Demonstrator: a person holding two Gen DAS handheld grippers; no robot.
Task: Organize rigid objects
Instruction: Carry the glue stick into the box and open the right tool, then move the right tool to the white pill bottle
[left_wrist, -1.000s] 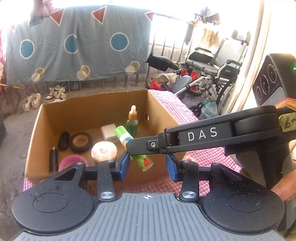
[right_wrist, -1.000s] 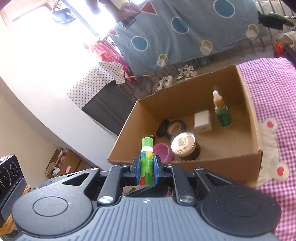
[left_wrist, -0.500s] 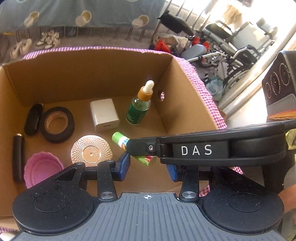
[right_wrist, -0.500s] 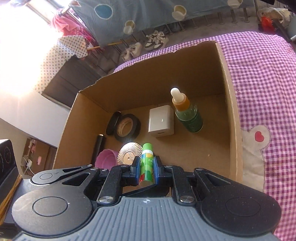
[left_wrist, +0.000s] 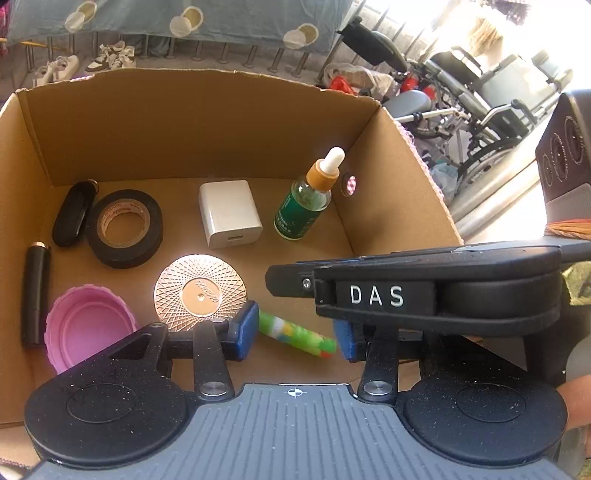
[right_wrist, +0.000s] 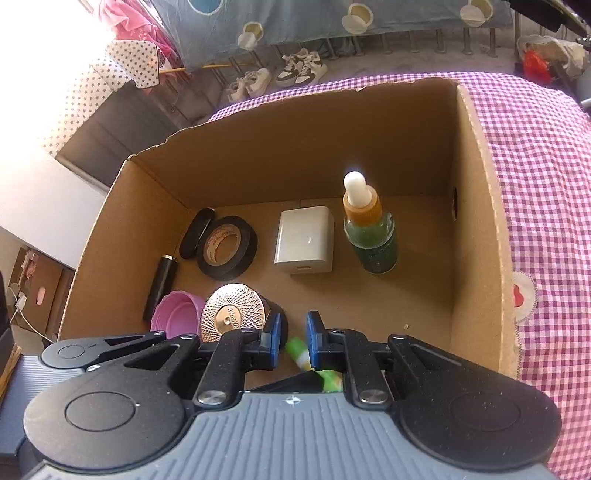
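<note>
A: Tools, quick.
B: Left tool (left_wrist: 295, 332) has its jaws apart and is empty. Right tool (right_wrist: 293, 332) shows a narrow gap. The green tube (right_wrist: 297, 350) pokes into it but slants off behind one pad, so I'd say it's not clamped.
A: Tube location?
B: Lying at 6 o'clock on the cardboard box (left_wrist: 184, 129) floor, close to the near wall. Gold-lidded jar (left_wrist: 199, 291) just beside at 10 o'clock.
A: Handling?
B: Looks light, stiff and smooth. It's round, so it may roll. Pinch across mid-barrel.
A: Room?
B: Bare floor from 1 to 3 o'clock, up to the side wall. Farther back: white charger (left_wrist: 229, 214) at 12, upright dropper bottle (left_wrist: 303, 206) at 1, likely tippy. Walls are high, so go in from above.
</note>
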